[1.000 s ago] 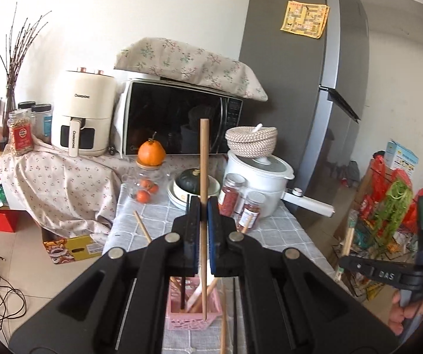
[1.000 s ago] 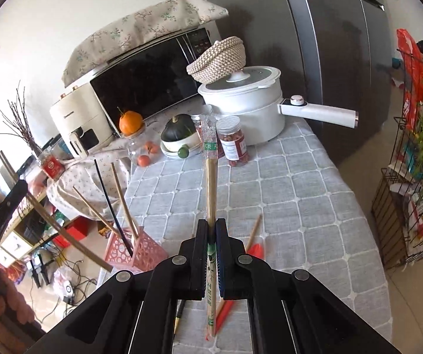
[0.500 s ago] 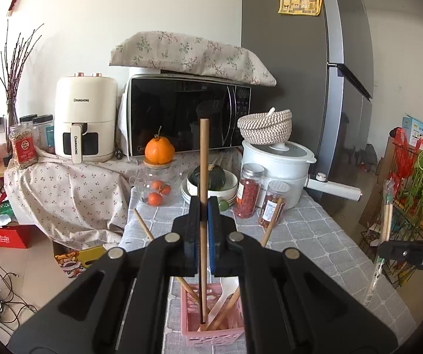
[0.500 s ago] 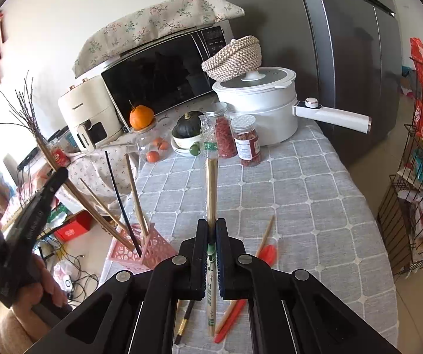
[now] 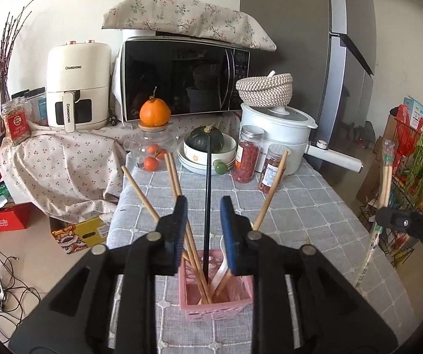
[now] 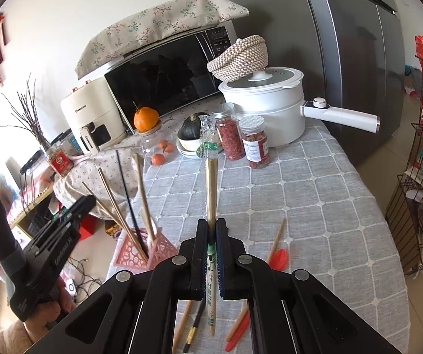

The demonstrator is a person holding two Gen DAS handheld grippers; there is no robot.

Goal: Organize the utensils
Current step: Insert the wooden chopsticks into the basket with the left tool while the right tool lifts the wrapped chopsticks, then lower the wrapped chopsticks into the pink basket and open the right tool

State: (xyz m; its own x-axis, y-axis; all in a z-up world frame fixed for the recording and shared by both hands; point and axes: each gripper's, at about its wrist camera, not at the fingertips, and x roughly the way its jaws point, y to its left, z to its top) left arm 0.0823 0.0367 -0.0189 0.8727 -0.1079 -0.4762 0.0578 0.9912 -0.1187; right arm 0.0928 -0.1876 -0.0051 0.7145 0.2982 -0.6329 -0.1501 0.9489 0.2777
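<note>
My left gripper (image 5: 204, 230) hangs just above the pink basket (image 5: 217, 301), its jaws spread apart with nothing between them. Through the gap I see a black chopstick (image 5: 207, 206) standing upright in the basket, flanked by wooden chopsticks (image 5: 179, 194) that lean out to either side, and a white spoon (image 5: 221, 268) resting inside. The basket sits at the near edge of the table, on the grey checked tablecloth (image 5: 294, 206).

My right gripper (image 6: 212, 236) is off to the right of the basket, its jaws clamped on a pair of wrapped chopsticks (image 6: 210, 183) that stand upright in their clear sleeve, the lower tip poking out below the fingers. Under that gripper, loose on the cloth, lie a red spoon (image 6: 279, 258), a wooden chopstick (image 6: 276, 239) beside it, another black chopstick (image 6: 195, 324) and a further wooden stick (image 6: 181, 321).

Farther back on the table stand two jars (image 5: 246, 156) with red contents, a dark green pumpkin (image 5: 207, 138) in a white bowl, and a glass jar topped with an orange (image 5: 155, 112). Behind them are a white pot (image 5: 276, 132) carrying a woven basket (image 5: 264, 88), a microwave (image 5: 181, 76) under a flowered cloth, an air fryer (image 5: 77, 88) to its left and a grey fridge (image 5: 314, 44) to the right.
</note>
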